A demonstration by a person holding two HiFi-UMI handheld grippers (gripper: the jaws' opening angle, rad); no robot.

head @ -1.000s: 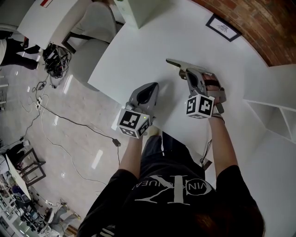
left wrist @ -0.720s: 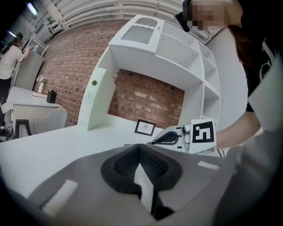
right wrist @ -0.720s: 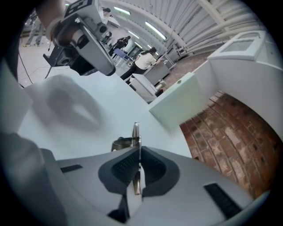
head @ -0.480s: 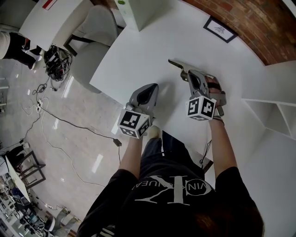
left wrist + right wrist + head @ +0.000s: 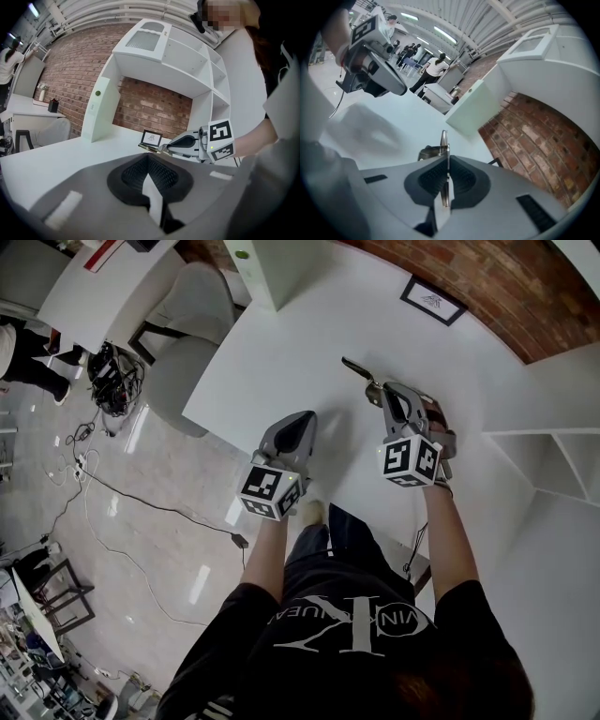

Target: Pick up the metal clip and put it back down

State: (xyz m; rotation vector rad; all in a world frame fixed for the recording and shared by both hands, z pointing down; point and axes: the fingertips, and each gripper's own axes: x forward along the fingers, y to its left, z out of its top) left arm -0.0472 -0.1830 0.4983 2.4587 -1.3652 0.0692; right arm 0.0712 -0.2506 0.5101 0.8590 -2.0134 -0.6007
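Observation:
The metal clip (image 5: 357, 369) is a thin silvery piece that sticks forward out of my right gripper (image 5: 379, 393), which is shut on its rear end and holds it a little above the white table (image 5: 281, 352). In the right gripper view the clip (image 5: 444, 139) stands edge-on between the dark pads. From the left gripper view the clip (image 5: 150, 147) juts left out of the right gripper (image 5: 162, 149). My left gripper (image 5: 307, 417) hovers over the table's near edge, to the left of the right one, shut with nothing in it (image 5: 149, 165).
A small framed picture (image 5: 429, 298) lies at the table's far side. A tall white panel (image 5: 272, 273) stands at the back left and a white shelf unit (image 5: 553, 465) at the right. A grey chair (image 5: 192, 315) and floor cables (image 5: 112, 362) are left of the table.
My right gripper has lifted the clip a little higher above the table and rolled somewhat. The left gripper has stayed where it was.

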